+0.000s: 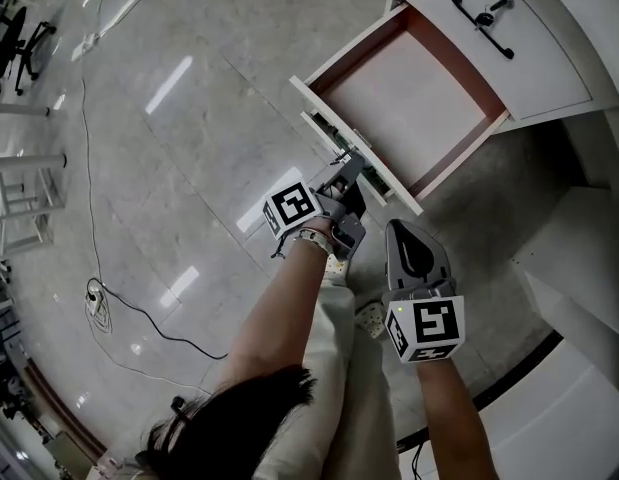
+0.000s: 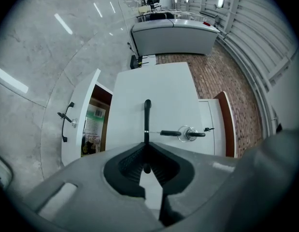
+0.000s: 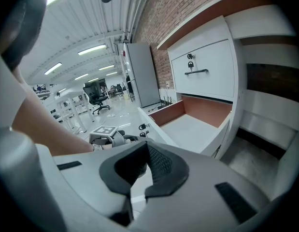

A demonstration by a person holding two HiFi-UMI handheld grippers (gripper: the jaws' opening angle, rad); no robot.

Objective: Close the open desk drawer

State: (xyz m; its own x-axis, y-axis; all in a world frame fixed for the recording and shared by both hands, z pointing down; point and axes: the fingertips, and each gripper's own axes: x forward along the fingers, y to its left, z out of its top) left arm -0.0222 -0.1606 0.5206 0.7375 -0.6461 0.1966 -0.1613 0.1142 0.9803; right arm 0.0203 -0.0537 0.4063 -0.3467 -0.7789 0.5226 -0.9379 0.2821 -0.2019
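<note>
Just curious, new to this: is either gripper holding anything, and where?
The left gripper grips the drawer handle near one end; the right gripper holds nothing.

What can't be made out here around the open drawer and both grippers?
- Head view: the left gripper covers the handle of the open drawer, hiding the grip there.
- Left gripper view: print on the green-labelled item behind the neighbouring white panel is too small to read.
- Right gripper view: the right gripper hides the left gripper's jaws with its own body.
- Head view: the desk is cut off by the top edge.
</note>
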